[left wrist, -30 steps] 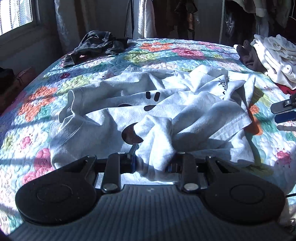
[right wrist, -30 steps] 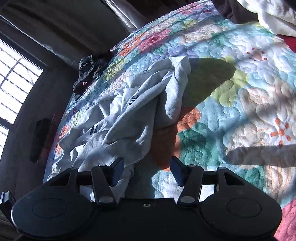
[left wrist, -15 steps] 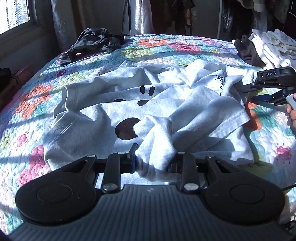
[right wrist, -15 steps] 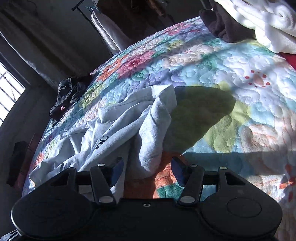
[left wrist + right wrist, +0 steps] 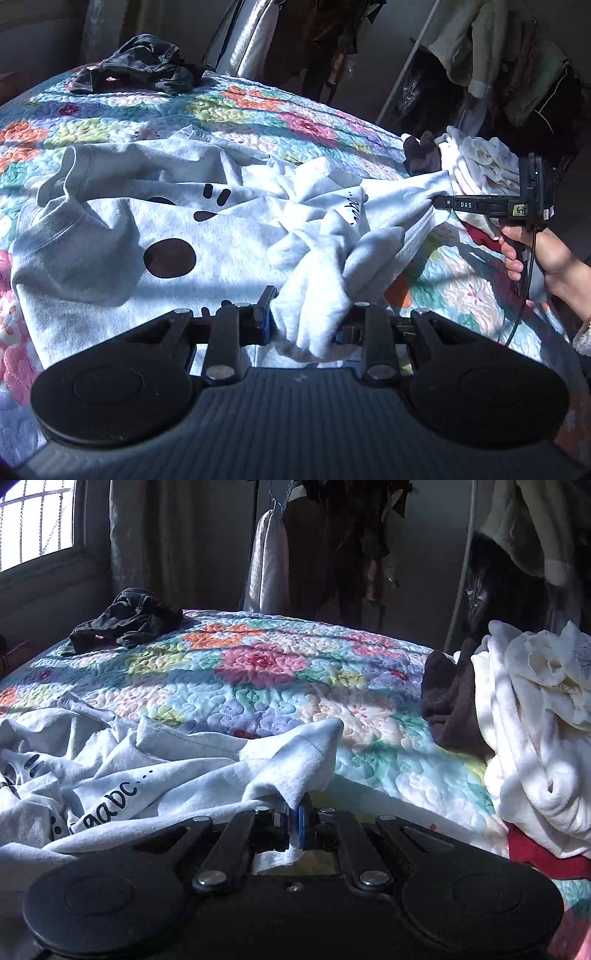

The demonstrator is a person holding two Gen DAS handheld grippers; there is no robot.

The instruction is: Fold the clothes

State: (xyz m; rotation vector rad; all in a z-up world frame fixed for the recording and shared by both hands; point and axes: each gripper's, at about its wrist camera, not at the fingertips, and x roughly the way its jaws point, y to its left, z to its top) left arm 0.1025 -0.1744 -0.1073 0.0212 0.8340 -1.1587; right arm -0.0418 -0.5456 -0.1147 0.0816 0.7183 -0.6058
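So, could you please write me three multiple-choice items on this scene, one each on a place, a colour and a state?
1. Where does the dark garment lie?
A. on the far corner of the quilt
B. on the white pile
C. under the grey shirt

2. What colour is the cloth under the white pile?
A. green
B. red
C. black

3. How does the right gripper stand?
A. wide open
B. shut on nothing
C. shut on the grey shirt

Answers: 1 A, it sits by the window end; 2 B, red cloth shows beneath; 3 C, the jaws have just closed and shirt fabric is pinched between them.
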